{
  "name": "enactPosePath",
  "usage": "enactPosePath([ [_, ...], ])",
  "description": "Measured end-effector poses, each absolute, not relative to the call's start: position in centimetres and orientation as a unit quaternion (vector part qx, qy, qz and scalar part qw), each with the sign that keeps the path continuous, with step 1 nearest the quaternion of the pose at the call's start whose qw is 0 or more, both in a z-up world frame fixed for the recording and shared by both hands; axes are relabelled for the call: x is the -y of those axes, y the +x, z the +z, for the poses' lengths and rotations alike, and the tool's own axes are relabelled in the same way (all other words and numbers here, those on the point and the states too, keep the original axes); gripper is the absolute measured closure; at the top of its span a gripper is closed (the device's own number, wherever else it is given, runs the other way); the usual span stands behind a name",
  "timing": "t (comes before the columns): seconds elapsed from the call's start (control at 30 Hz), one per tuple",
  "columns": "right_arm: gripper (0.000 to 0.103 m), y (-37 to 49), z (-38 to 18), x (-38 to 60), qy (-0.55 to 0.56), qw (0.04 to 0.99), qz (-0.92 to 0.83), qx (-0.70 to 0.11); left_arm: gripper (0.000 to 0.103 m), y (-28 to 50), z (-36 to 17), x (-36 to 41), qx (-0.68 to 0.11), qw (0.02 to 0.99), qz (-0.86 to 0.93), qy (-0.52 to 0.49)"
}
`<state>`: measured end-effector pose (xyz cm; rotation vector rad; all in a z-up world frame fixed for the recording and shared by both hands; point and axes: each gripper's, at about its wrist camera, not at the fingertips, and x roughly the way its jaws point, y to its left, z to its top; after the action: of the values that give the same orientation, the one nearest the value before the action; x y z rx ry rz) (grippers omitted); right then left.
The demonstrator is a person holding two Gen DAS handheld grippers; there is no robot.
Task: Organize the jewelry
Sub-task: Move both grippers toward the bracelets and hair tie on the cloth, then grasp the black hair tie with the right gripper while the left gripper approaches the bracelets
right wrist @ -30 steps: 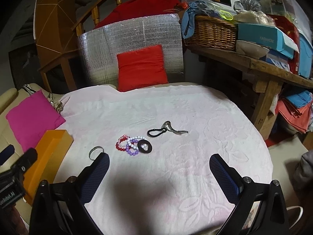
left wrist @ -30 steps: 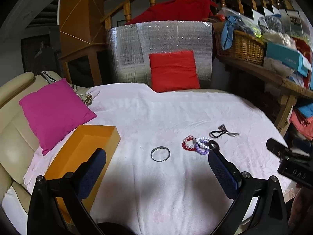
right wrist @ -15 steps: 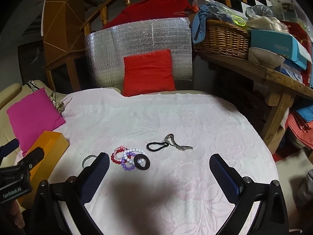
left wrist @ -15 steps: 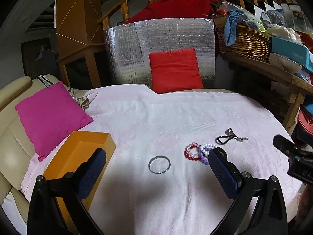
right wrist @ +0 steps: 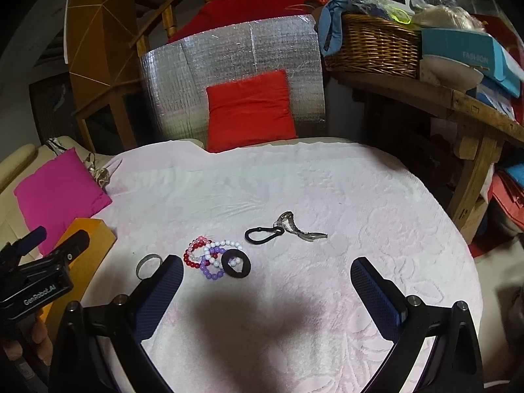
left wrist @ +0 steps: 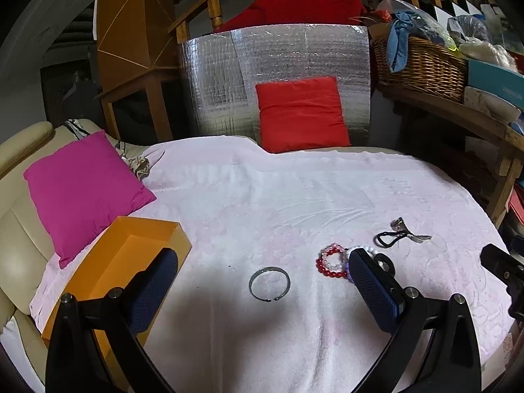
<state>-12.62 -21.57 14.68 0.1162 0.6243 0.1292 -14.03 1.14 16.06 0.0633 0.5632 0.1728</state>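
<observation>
On the pale pink cloth (left wrist: 294, 196) lie a silver open bangle (left wrist: 269, 283), a cluster of red, white and purple bead bracelets (right wrist: 209, 257), a black hair tie (right wrist: 235, 263), a black loop (right wrist: 260, 235) and a metal wristwatch (right wrist: 296, 227). An open orange box (left wrist: 124, 265) stands at the cloth's left edge. My left gripper (left wrist: 262, 290) is open above the bangle, empty. My right gripper (right wrist: 267, 291) is open and empty, just in front of the beads. The bangle shows in the right wrist view (right wrist: 148, 264) too.
A pink cushion (left wrist: 82, 186) lies on a cream sofa at the left. A red cushion (left wrist: 299, 114) leans on a silver foil panel at the back. A wooden bench with a wicker basket (right wrist: 373, 46) and boxes stands at the right.
Both grippers have drawn closer to the cloth and the jewelry, which now sits lower in both views. Nothing on the cloth has moved.
</observation>
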Motion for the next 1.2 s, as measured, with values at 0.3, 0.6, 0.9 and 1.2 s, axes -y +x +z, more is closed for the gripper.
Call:
enactPosePath([
  [0.3,0.0,-11.5,13.4,20.5,0.056,0.941,0.075,-0.326,0.0,-12.7,14.8,-1.9,-0.282,0.954,0.099,0.026],
  [0.6,0.0,-9.4,11.8,19.7,0.058,0.93,0.084,-0.352,0.0,-11.0,12.8,-2.4,-0.303,0.948,0.097,0.026],
  [0.9,0.0,-6.9,9.4,19.6,0.071,0.919,0.085,-0.378,0.0,-9.1,10.3,-3.3,-0.319,0.942,0.101,0.026],
  [1.2,0.014,-2.3,4.6,17.7,0.109,0.878,0.137,-0.445,0.0,-5.9,6.0,-5.3,-0.393,0.918,0.05,-0.008],
])
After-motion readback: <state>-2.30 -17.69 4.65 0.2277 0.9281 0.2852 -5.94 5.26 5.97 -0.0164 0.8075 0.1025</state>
